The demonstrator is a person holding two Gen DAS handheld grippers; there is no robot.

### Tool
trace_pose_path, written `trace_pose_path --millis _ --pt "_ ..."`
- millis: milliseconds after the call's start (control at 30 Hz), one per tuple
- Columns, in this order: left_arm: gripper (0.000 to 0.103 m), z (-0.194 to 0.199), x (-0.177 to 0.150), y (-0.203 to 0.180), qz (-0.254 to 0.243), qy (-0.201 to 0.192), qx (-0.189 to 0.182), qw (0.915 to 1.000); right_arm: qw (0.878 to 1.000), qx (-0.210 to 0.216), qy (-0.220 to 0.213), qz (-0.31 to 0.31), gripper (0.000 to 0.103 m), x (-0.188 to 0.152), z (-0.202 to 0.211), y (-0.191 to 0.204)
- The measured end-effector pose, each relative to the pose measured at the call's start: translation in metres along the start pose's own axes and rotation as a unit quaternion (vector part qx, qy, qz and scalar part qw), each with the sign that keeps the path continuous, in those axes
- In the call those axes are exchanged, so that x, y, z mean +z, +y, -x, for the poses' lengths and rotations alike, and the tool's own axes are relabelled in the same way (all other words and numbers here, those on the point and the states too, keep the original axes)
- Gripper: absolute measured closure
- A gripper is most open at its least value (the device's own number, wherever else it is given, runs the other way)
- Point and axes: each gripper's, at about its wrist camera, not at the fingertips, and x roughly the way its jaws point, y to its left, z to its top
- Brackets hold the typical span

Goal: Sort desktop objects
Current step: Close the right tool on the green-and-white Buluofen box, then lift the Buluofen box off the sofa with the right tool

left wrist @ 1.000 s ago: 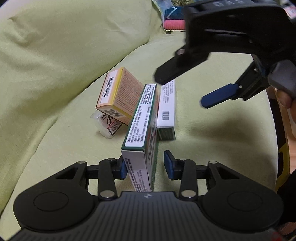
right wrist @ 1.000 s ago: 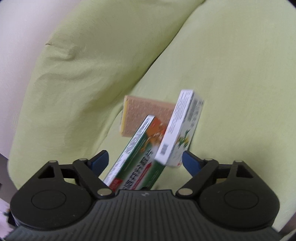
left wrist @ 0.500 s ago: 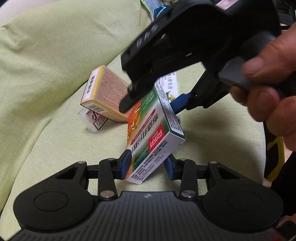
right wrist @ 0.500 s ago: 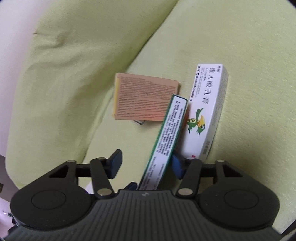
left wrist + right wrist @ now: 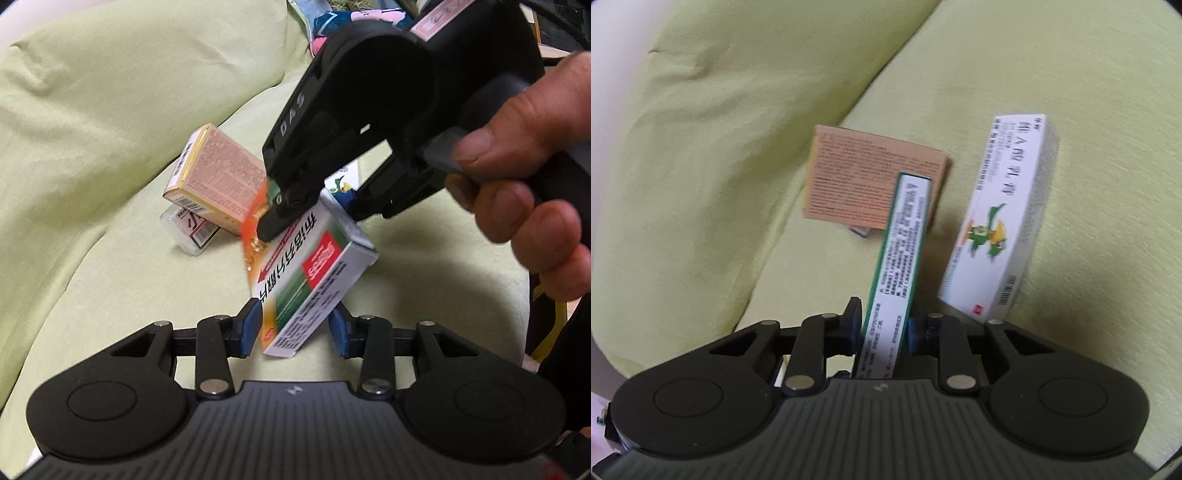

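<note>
On the green sofa cushion [image 5: 1052, 74] we clamp our right gripper [image 5: 882, 326] fingers on the tilted green-and-white box [image 5: 310, 273]; our left gripper [image 5: 295, 328] fingers stand apart around its lower end, beside the tan box [image 5: 218, 177]

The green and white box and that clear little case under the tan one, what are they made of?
The green and white box looks like thin printed cardboard with a slight sheen: sharp folded edges, print on every face. The clear case under the tan box seems to be transparent plastic, since its label shows through; blur leaves that uncertain.
</note>
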Motion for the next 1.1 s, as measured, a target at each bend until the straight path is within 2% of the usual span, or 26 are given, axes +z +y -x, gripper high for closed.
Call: trace_pose_path --millis 133,233,467,700,900,1100 --pt "0.054 0.0 -0.003 0.003 0.005 0.006 -0.001 1.0 1.0 0.007 -0.006 0.009 0.084 0.0 0.009 0.002" --pt "0.054 -0.004 -0.005 0.003 0.003 0.012 -0.011 0.9999 0.999 -0.005 -0.009 0.037 0.084 0.0 0.019 0.007" --pt "0.054 -0.002 -0.006 -0.006 -0.007 0.014 -0.038 0.9991 0.999 -0.016 0.025 0.031 0.084 0.001 0.012 0.001" --pt "0.053 -0.005 -0.006 -0.007 -0.009 0.011 -0.038 0.9992 0.996 -0.043 0.065 0.046 0.084 -0.006 -0.016 0.009" --pt "0.053 -0.005 -0.008 -0.006 -0.002 0.008 -0.037 0.9993 0.994 -0.033 0.034 0.098 0.087 -0.008 -0.008 0.026" --pt "0.051 -0.006 -0.009 -0.004 0.003 0.003 -0.035 0.9994 0.996 -0.01 0.017 0.09 0.087 -0.006 0.01 0.025"
